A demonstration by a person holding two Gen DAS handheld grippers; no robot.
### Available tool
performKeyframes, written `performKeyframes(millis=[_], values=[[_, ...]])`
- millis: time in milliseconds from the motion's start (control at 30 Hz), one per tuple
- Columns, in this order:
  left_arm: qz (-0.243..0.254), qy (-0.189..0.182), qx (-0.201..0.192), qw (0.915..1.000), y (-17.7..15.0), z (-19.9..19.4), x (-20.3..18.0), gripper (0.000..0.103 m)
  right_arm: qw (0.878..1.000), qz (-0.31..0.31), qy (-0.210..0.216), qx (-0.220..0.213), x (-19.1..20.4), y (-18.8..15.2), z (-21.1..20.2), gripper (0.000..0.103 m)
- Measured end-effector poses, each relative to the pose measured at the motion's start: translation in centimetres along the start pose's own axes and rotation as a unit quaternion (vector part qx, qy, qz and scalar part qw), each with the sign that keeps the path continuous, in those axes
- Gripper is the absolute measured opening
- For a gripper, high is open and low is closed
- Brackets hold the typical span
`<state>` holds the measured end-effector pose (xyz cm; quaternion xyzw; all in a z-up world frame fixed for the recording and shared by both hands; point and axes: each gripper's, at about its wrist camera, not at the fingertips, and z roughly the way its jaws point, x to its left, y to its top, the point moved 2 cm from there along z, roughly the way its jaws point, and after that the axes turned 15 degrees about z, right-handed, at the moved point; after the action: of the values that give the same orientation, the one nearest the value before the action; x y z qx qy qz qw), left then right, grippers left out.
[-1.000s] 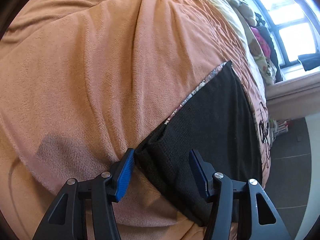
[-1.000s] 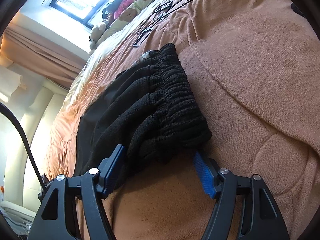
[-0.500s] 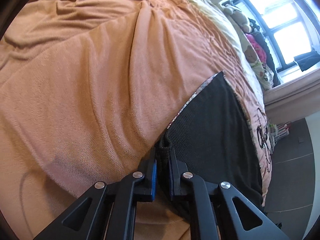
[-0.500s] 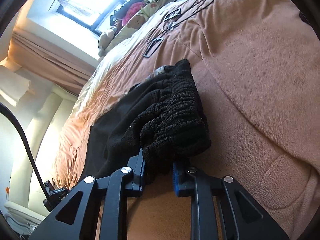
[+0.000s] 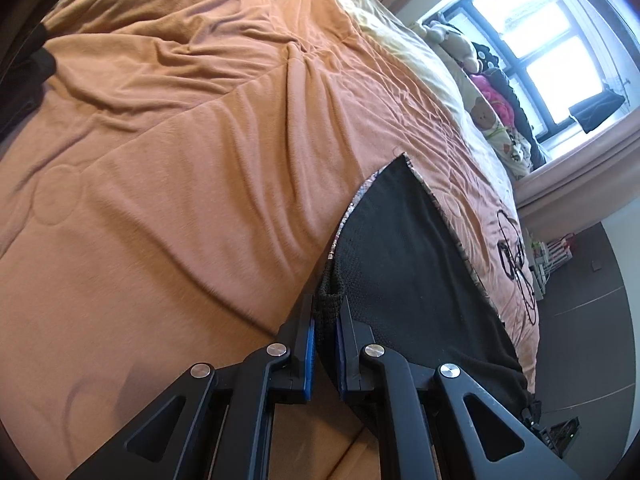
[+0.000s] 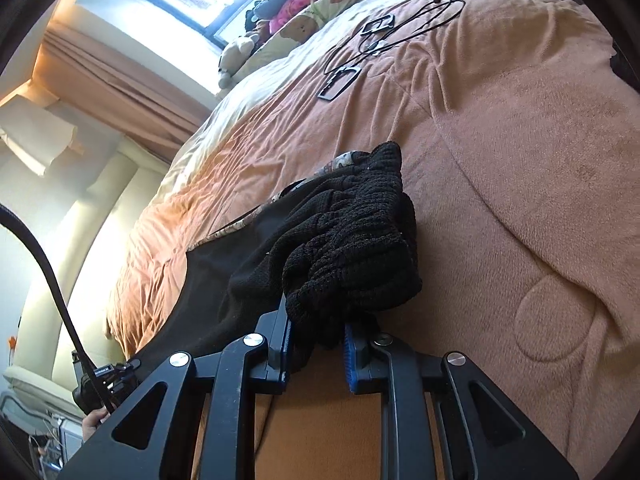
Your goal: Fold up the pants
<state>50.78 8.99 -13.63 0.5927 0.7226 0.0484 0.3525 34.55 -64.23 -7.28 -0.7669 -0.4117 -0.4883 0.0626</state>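
Left wrist view: in the foreground the left claw [image 5: 326,330] is clamped on a thin hem corner of the black pants [image 5: 404,264], its blue pads [image 5: 309,354] pressed flat against the knit so the leg end can be carried without slipping. Beyond the claw the dark cloth spreads out flat along the near edge of the bed [image 5: 180,184], a strip of patterned lining showing at its border, and the peach blanket runs on, creased, toward the plush toys [image 5: 472,80] piled under the window [image 5: 548,48]. From the right wrist view, the right claw [image 6: 316,344] is closed on the bunched elastic waistband [image 6: 352,248], a thick wad of ribbed fabric that keeps its jaws a little apart; the gather looks pulled up off the blanket, which suggests the two ends are being held so that one can be brought over to the other. Farther back on the bed lie a black cable [image 6: 400,28] and small black frames [image 6: 340,82], well apart from the garment and out of the folding path. A person's hand [image 6: 94,420] grips the other tool at the lower left edge. The fold appears barely begun: both ends are secured, and most of the pants lie unfolded on the bed.
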Motion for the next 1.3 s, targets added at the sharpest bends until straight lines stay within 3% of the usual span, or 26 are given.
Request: performKeyframes(millis=[467,933,1133,1300], values=[[-0.011,-0.012,0.003,0.9999,-8.4,-6.2,2.1,0.009,0.999,-0.040,-0.008,0.033,1.1,0.0,-1.6,0.017],[-0.039,-0.040,0.001,0.9984,-13.5,-8.8,2.2,0.009,0.994,-0.092,-0.028,0.051,2.5,1.3,-2.2,0.017],[-0.044,-0.053,0.036,0.9970,-15.3,-6.3,3.7,0.010,0.987,-0.099,-0.113,0.064,0.6,-0.8,-1.2,0.032],[-0.057,-0.053,0.036,0.9964,-15.9,-5.6,5.1,0.020,0.982,-0.133,-0.122,0.048,1.4,-2.1,-2.8,0.052]])
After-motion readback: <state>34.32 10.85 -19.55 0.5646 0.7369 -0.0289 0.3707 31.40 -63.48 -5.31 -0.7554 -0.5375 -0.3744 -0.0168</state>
